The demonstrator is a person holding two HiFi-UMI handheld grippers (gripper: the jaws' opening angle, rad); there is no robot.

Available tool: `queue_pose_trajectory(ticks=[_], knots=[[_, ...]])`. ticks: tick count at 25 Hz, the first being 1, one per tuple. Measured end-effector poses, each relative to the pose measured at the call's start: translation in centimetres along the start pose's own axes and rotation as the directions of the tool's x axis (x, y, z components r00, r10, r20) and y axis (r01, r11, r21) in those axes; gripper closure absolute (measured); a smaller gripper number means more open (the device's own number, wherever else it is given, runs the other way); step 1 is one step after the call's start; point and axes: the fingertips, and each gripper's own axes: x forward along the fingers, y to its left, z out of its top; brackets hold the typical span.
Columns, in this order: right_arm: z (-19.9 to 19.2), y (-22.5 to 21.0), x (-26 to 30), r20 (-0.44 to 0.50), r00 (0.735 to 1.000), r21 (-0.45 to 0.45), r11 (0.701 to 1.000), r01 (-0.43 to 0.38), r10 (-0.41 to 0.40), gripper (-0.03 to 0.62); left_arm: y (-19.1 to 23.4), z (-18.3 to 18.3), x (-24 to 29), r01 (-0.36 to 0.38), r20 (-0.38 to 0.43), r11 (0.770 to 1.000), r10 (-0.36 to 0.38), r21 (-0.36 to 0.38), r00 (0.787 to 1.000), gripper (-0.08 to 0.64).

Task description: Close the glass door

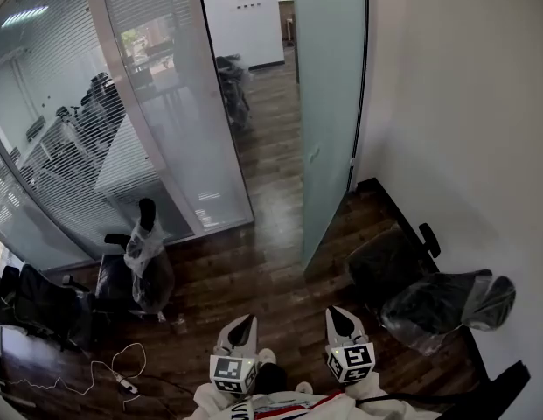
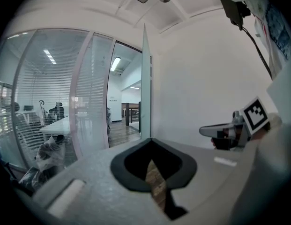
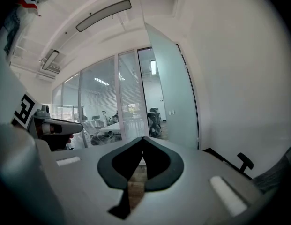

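The left gripper (image 1: 244, 322) and right gripper (image 1: 335, 313) are clenched on nothing (tips meeting); the glass door (image 1: 328, 103) stands open by the wall (image 1: 463, 103).

Two hand-held grippers sit side by side, a little apart, at the bottom of the head view. Both point forward and slightly downward. The left gripper (image 1: 245, 322) has its jaws closed tip to tip, with nothing between them. The right gripper (image 1: 335, 313) matches it, jaws together and empty.
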Motion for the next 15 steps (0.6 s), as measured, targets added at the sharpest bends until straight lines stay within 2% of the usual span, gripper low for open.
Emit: queue_pose_trajectory(ticks=[6,15], knots=[[0.0,0.1,3.2,-0.018,1.000,-0.014,1.000,0.014,-0.014,0.586,2.9,-0.4,2.5,0.006,-0.001,1.000,-0.006,-0.024,1.000,0.557],[2.0,1.5,13.0,-0.029,0.999,-0.036,0.998,0.044,-0.045,0.586,11.4,1.0,8.7,0.029,0.011,0.999,-0.028,-0.041,1.000,0.557]])
